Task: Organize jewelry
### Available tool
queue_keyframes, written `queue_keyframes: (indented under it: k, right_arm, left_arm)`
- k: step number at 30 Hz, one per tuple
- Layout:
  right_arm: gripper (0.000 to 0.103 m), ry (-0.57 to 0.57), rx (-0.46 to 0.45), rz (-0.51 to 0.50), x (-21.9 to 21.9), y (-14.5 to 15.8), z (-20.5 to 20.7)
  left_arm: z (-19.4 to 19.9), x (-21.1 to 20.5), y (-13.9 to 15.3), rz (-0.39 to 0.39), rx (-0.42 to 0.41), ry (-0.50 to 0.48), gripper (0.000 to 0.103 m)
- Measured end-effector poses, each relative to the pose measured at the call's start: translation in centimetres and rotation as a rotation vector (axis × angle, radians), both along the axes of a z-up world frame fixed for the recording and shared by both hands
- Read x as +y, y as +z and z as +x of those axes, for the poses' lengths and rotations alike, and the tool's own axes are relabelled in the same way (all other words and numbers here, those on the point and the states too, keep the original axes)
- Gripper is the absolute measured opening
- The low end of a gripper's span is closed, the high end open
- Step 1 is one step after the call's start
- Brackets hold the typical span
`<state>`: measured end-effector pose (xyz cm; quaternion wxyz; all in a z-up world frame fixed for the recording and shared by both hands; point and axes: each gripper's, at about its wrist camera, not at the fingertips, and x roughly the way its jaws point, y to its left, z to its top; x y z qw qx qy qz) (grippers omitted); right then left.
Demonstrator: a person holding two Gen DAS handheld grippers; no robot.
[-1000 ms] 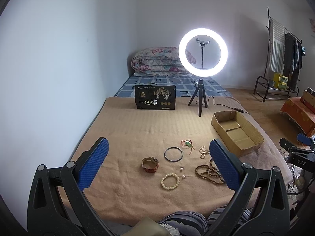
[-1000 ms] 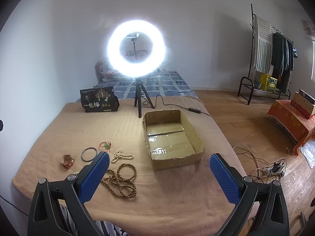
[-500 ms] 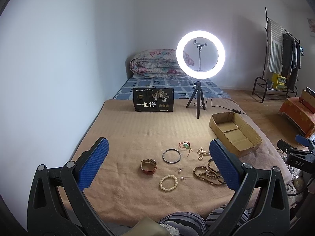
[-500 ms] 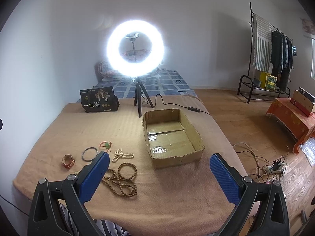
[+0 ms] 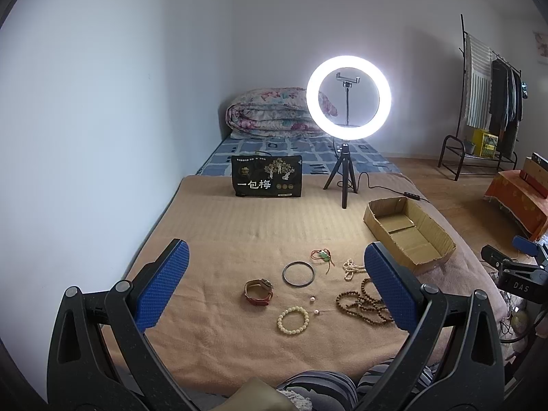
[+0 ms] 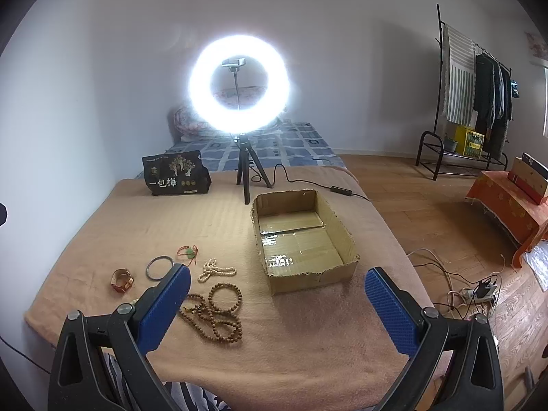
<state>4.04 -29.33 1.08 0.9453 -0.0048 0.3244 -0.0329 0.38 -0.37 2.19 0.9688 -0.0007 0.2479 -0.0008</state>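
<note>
Jewelry lies on a tan blanket (image 5: pixel 222 239): a brown watch (image 5: pixel 259 292), a dark bangle (image 5: pixel 298 273), a cream bead bracelet (image 5: pixel 293 320), a red-and-green cord charm (image 5: pixel 323 257), a white bead strand (image 5: pixel 351 269) and brown wooden beads (image 5: pixel 363 303). An open cardboard box (image 6: pixel 301 239) stands to their right and holds nothing visible. My left gripper (image 5: pixel 274 284) is open and empty, above the near edge. My right gripper (image 6: pixel 277 304) is open and empty, near the box's front; the brown beads (image 6: pixel 215 311) lie by its left finger.
A lit ring light on a tripod (image 5: pixel 347 102) and a black printed bag (image 5: pixel 267 176) stand behind the jewelry. A folded quilt (image 5: pixel 274 113) lies at the back. A clothes rack (image 6: pixel 469 85) and floor cables (image 6: pixel 455 287) are to the right.
Both views have drifted slightly, with the left one pulled back a little. Both grippers stay open and the jewelry has not moved.
</note>
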Motion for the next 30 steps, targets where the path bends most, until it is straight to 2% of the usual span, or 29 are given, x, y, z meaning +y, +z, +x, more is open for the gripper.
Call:
queue_keyframes:
  k: [16, 18, 30]
  right_arm:
    - [0.103, 0.002, 0.001, 0.006, 0.0, -0.1, 0.1]
    - [0.103, 0.003, 0.002, 0.006, 0.0, -0.1, 0.1]
    - [0.103, 0.008, 0.008, 0.009, 0.3, -0.3, 0.1]
  left_arm:
    - [1.1, -0.5, 1.1, -0.005, -0.001, -0.004, 0.103]
    - [-0.1, -0.3, 0.2, 0.000, -0.004, -0.003, 0.103]
    - [-0.1, -0.3, 0.2, -0.001, -0.002, -0.003, 0.103]
